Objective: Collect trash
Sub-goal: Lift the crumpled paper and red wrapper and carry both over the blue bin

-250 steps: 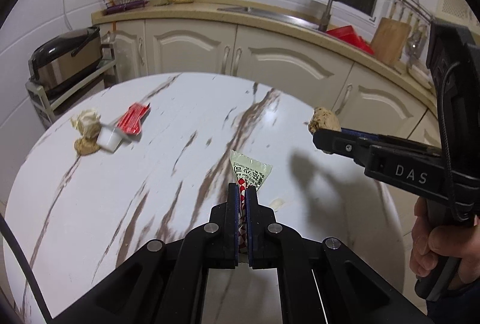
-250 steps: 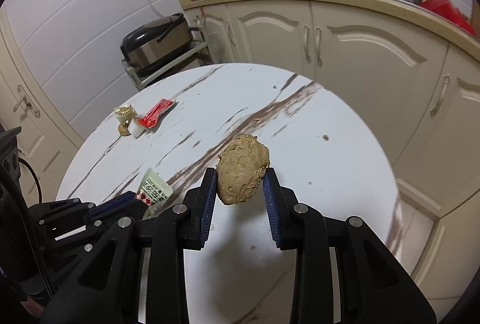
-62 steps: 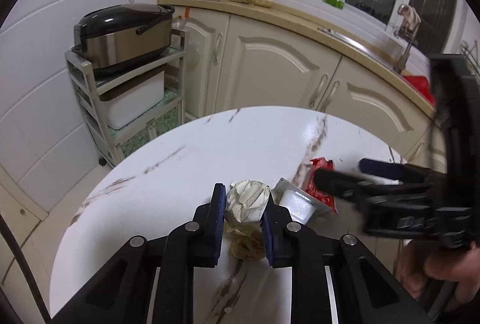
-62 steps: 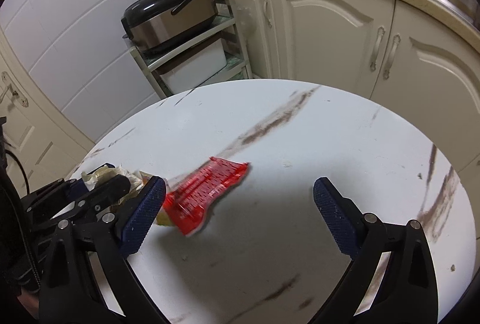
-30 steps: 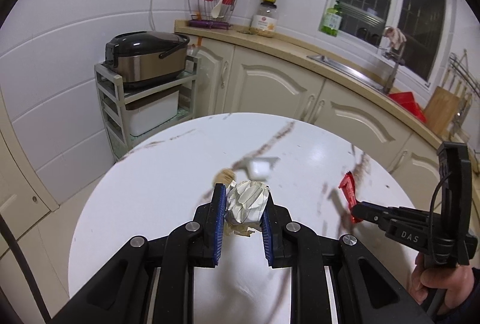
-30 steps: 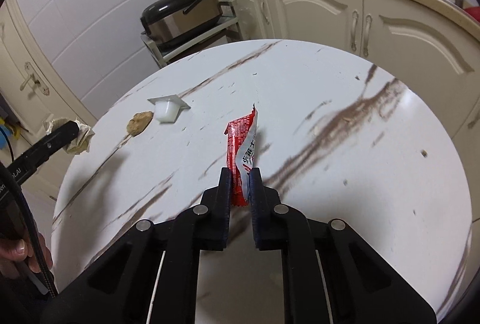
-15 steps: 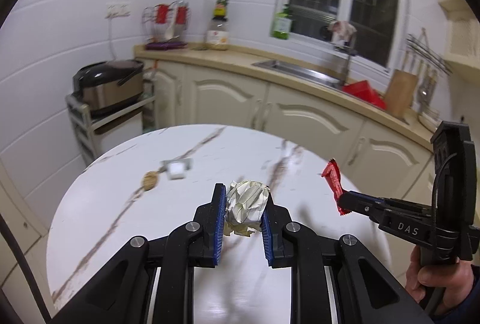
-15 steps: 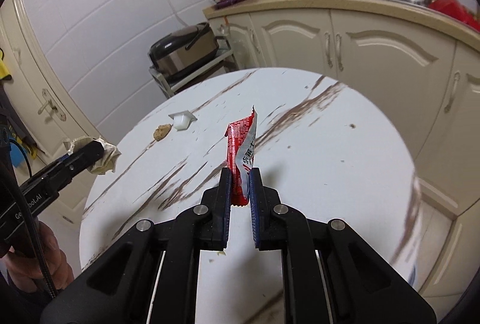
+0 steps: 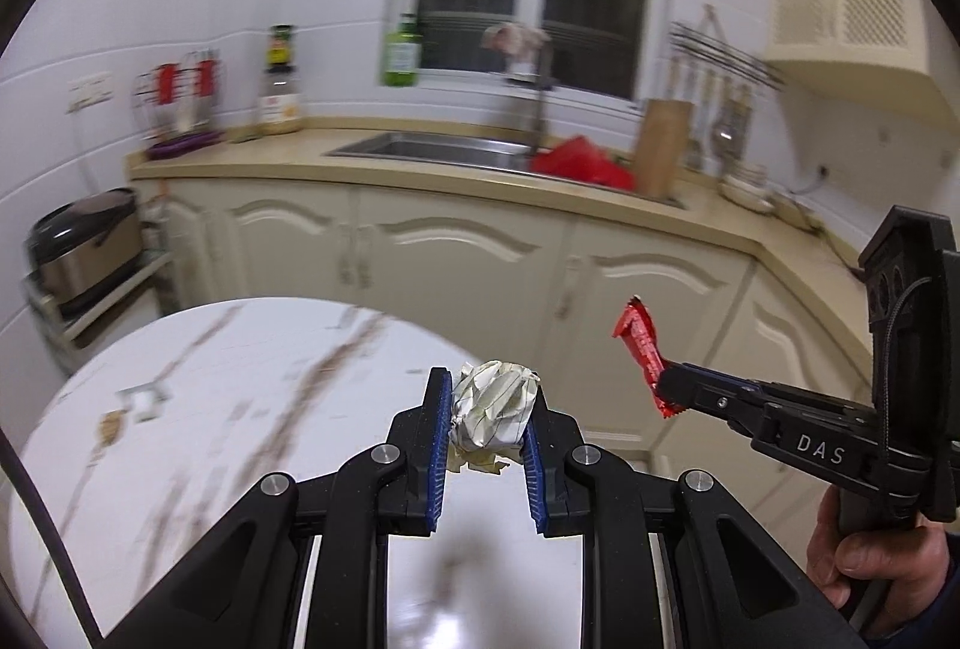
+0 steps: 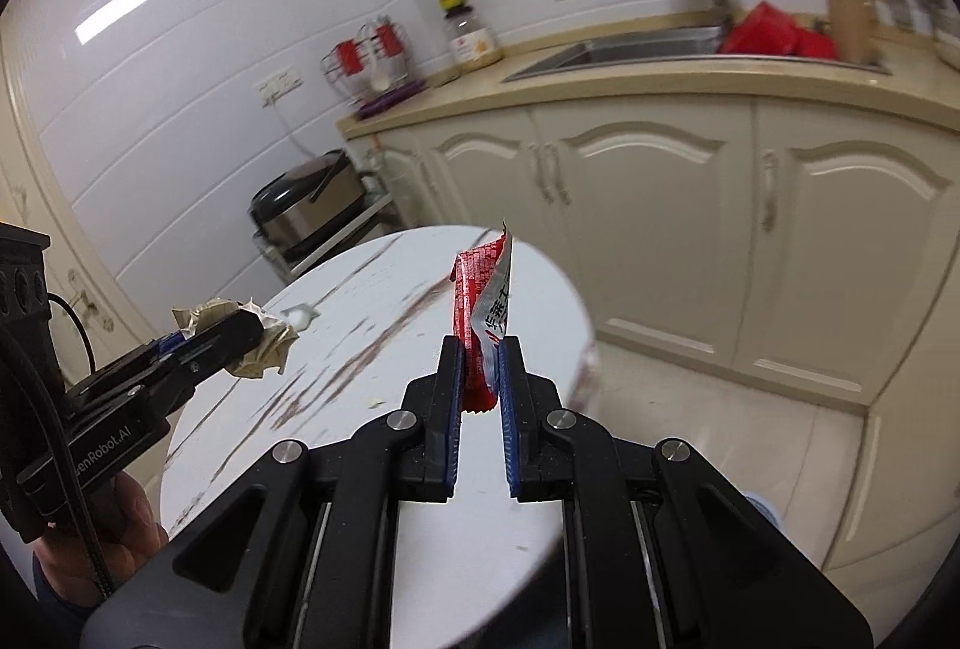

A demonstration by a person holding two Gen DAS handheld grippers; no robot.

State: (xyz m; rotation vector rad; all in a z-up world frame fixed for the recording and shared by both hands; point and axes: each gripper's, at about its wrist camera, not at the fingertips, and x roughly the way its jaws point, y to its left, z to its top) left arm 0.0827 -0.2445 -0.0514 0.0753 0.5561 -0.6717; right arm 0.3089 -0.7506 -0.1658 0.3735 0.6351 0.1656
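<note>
My left gripper (image 9: 487,412) is shut on a crumpled ball of white paper (image 9: 493,401), held up above the round marble table (image 9: 198,409). My right gripper (image 10: 482,361) is shut on a red snack wrapper (image 10: 483,301) that stands upright between its blue pads. In the left wrist view the right gripper (image 9: 666,389) shows at the right with the red wrapper (image 9: 639,343) sticking up from it. The right wrist view shows the left gripper (image 10: 252,334) at the left with the crumpled paper (image 10: 264,343). A small white cup (image 9: 141,400) and a brown scrap (image 9: 108,427) lie on the table's far left.
Cream cabinets (image 10: 660,205) with a counter and sink (image 9: 432,147) curve behind the table. A rice cooker (image 10: 309,205) sits on a rack at the left. Tiled floor (image 10: 690,409) lies between table and cabinets. A person's hand (image 9: 864,559) holds the right gripper's handle.
Both grippers have swung sideways and risen with their loads, away from the cup and scrap. The view now takes in the sink and window, and the table sits lower and further left.
</note>
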